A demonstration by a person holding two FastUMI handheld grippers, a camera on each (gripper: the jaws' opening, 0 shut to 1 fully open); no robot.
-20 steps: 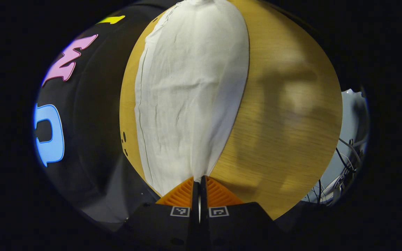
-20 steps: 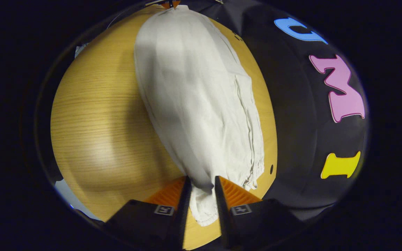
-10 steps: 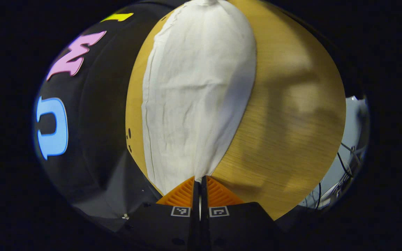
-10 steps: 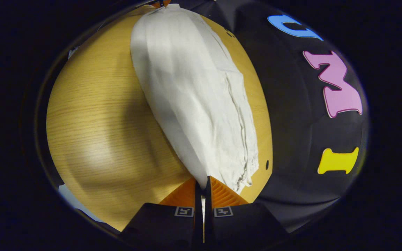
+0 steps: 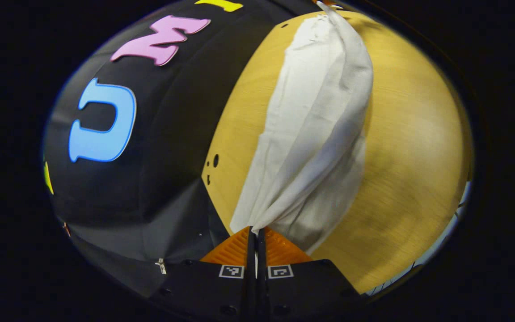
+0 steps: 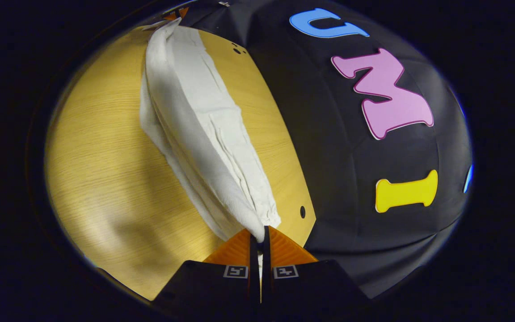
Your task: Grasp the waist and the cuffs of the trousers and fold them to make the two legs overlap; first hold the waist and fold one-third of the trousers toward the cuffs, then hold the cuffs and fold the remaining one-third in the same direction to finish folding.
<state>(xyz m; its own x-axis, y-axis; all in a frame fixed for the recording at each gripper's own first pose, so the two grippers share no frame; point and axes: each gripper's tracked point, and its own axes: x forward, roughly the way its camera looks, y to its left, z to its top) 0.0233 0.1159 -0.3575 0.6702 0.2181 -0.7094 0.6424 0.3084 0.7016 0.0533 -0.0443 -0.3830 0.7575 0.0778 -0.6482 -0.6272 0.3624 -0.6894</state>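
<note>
White trousers [image 5: 315, 134] stretch lengthwise across the wooden table [image 5: 418, 134]. My left gripper [image 5: 256, 230] is shut on the near end of the cloth. The edge it holds is raised, and the fabric hangs in long folds over the layer below. At the opposite end, my right gripper [image 6: 260, 230] is shut on the trousers [image 6: 195, 120], where the gathered hem bunches at its fingertips. A bit of the other gripper [image 6: 175, 12] peeks at the far end of the cloth. I cannot tell which end is the waist.
The table [image 6: 96, 156] has bare wood on the side away from the booth wall. Small dark holes [image 5: 215, 161] mark the table edge near the wall, and another hole [image 6: 302, 211] sits close to my right gripper.
The right gripper closed on the trousers' end. Both grippers then lifted the long edge and swung it toward the wall side, so the flat cloth now hangs folded and narrower.
</note>
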